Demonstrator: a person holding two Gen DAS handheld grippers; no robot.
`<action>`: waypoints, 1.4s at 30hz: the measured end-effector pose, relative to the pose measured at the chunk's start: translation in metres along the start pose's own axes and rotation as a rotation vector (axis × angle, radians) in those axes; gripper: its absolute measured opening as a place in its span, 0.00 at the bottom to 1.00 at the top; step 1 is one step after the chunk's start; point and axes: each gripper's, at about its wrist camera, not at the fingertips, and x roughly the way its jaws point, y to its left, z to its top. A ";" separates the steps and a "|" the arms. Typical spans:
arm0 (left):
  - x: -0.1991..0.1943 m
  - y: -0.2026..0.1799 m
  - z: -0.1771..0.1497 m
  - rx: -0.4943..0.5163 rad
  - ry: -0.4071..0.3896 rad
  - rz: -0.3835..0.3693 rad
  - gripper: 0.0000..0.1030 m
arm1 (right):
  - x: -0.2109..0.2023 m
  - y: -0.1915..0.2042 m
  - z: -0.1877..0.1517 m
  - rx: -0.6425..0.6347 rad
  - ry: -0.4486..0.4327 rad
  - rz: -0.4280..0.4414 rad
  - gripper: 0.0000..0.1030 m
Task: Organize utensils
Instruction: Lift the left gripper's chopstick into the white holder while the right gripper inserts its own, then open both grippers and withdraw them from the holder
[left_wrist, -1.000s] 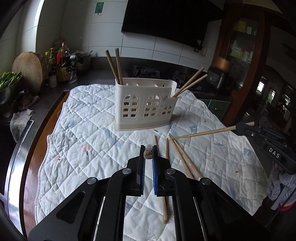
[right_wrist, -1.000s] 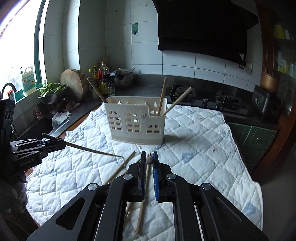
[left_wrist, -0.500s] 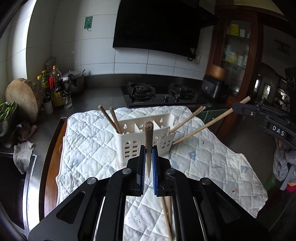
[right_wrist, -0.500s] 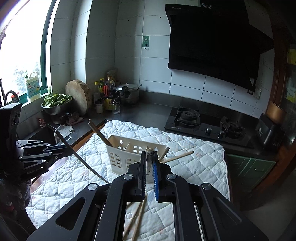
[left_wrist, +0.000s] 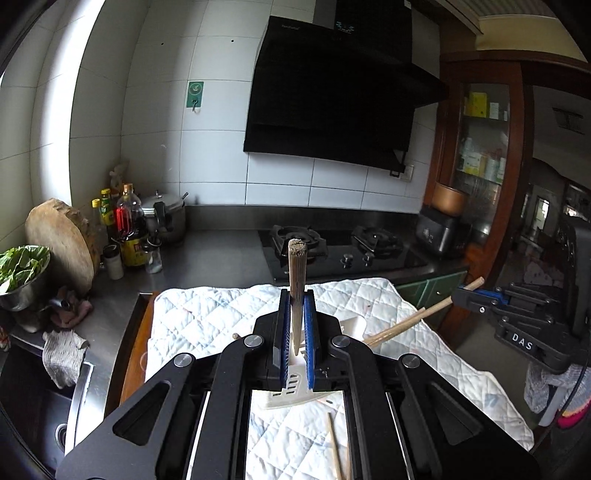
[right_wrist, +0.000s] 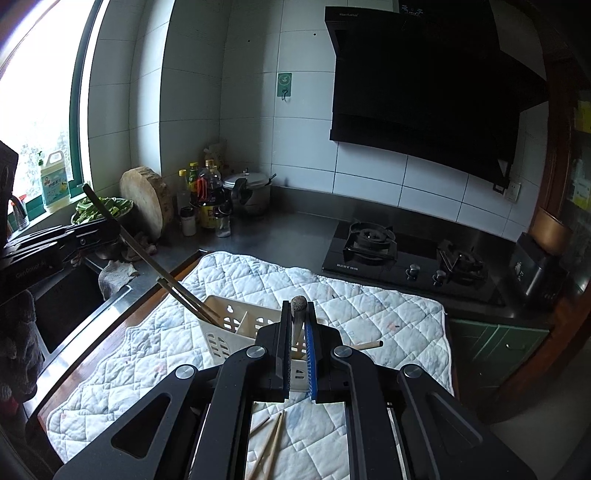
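Both claws are closed, each on one chopstick. The left claw (left_wrist: 294, 345) clamps a chopstick (left_wrist: 296, 273) that stands upright above the white caddy (left_wrist: 352, 326); the right claw (right_wrist: 298, 350) pinches a second chopstick (right_wrist: 298, 306) near its top end, also above the caddy (right_wrist: 231, 328). Further chopsticks lean in the caddy's end compartments, and loose chopsticks (right_wrist: 267, 443) lie on the quilted cloth (right_wrist: 369, 299) on the near side of the caddy. Judgement: the sticks are light, stiff and smooth, liable to pivot in a grip; holding near the thick end, as now, should suit a tip-first drop.
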 end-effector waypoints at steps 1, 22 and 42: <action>0.005 0.002 0.001 -0.007 0.009 -0.002 0.06 | 0.005 0.000 0.000 0.000 0.012 0.005 0.07; 0.049 0.012 -0.019 0.012 0.120 0.051 0.23 | 0.050 -0.005 -0.011 0.018 0.096 0.013 0.08; -0.025 -0.008 -0.069 0.049 0.076 0.048 0.50 | -0.029 0.024 -0.078 -0.003 0.003 0.026 0.30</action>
